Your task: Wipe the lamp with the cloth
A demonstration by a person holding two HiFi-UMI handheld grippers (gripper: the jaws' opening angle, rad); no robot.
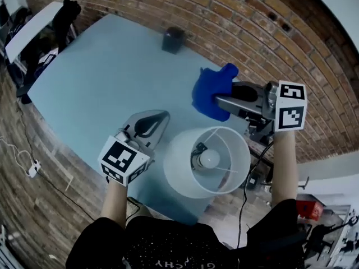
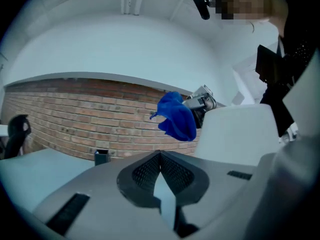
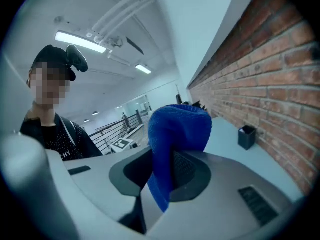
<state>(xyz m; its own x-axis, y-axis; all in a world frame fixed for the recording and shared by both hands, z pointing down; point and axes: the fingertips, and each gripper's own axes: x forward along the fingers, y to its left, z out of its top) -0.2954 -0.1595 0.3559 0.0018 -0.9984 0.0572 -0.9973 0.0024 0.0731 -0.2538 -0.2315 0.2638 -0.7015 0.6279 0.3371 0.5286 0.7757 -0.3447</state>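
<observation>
A lamp with a white shade [image 1: 224,147] stands at the table's near edge, its bulb [image 1: 210,160] visible from above. My right gripper [image 1: 217,101] is held in the air just beyond the shade, shut on a blue cloth [image 1: 212,89]. In the right gripper view the cloth [image 3: 177,134] hangs folded over the jaws of the right gripper [image 3: 167,159]. My left gripper [image 1: 157,119] is left of the shade, shut with nothing in it. In the left gripper view the left gripper [image 2: 160,156] points at the cloth [image 2: 175,116] and the shade [image 2: 240,134].
The light blue table [image 1: 112,77] runs along a brick wall [image 1: 241,21]. A small black holder [image 1: 173,40] stands at its far edge by the wall. A black chair [image 1: 64,13] and cables [image 1: 22,156] on the floor lie to the left.
</observation>
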